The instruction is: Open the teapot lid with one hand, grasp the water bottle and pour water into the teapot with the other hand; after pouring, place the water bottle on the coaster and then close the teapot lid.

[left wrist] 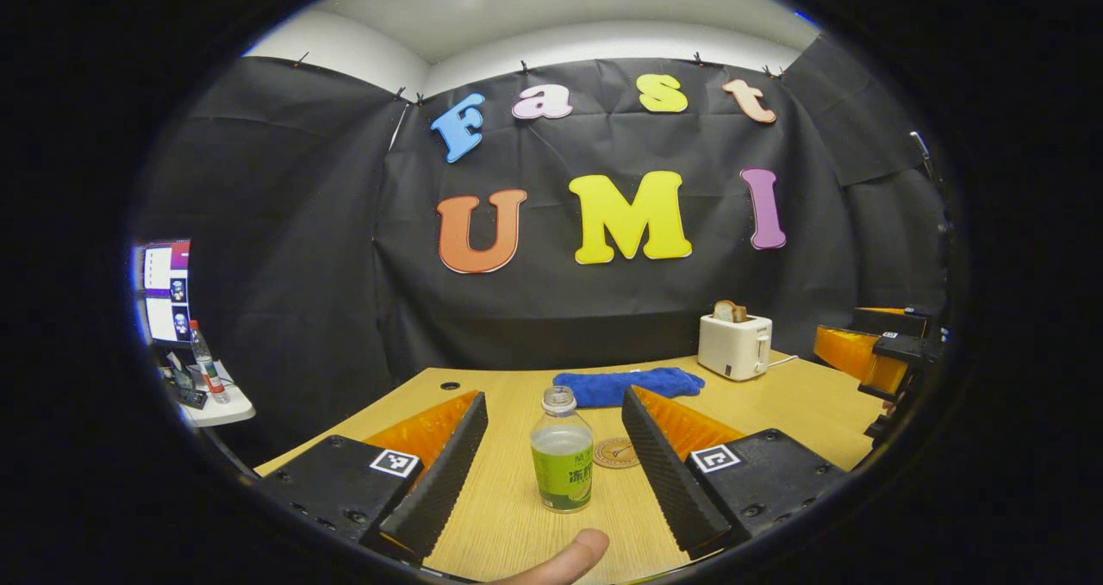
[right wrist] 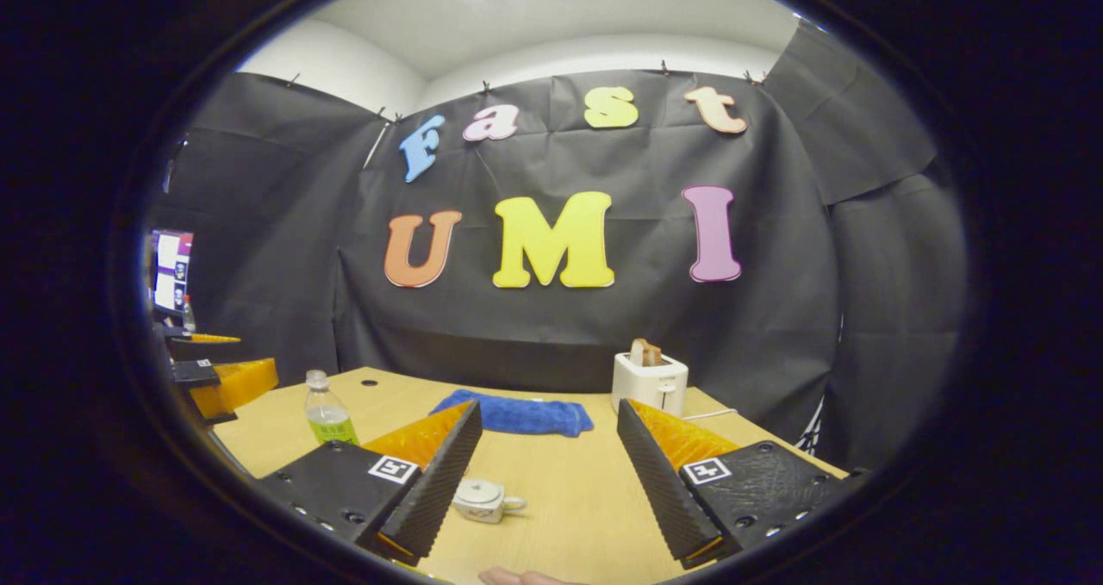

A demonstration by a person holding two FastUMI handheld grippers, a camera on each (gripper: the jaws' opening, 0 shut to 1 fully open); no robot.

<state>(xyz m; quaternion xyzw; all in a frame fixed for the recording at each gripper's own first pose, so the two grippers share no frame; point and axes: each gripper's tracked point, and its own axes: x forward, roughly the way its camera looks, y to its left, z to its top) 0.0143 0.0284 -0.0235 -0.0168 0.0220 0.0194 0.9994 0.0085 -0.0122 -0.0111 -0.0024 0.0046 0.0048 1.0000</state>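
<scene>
Both grippers hover with jaws spread wide and empty: the left gripper (left wrist: pixel 551 460) frames the upright water bottle (left wrist: pixel 562 463) beside the coaster (left wrist: pixel 617 452) mid-counter, while the right gripper (right wrist: pixel 547 473) should shift left to centre on the lidded teapot (right wrist: pixel 482 499) near the counter's front edge.

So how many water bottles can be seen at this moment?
2. One water bottle stands on the wooden table, directly ahead of the left claw, beside the coaster. A second bottle stands on the white side table at far left. Others may be hidden.
</scene>
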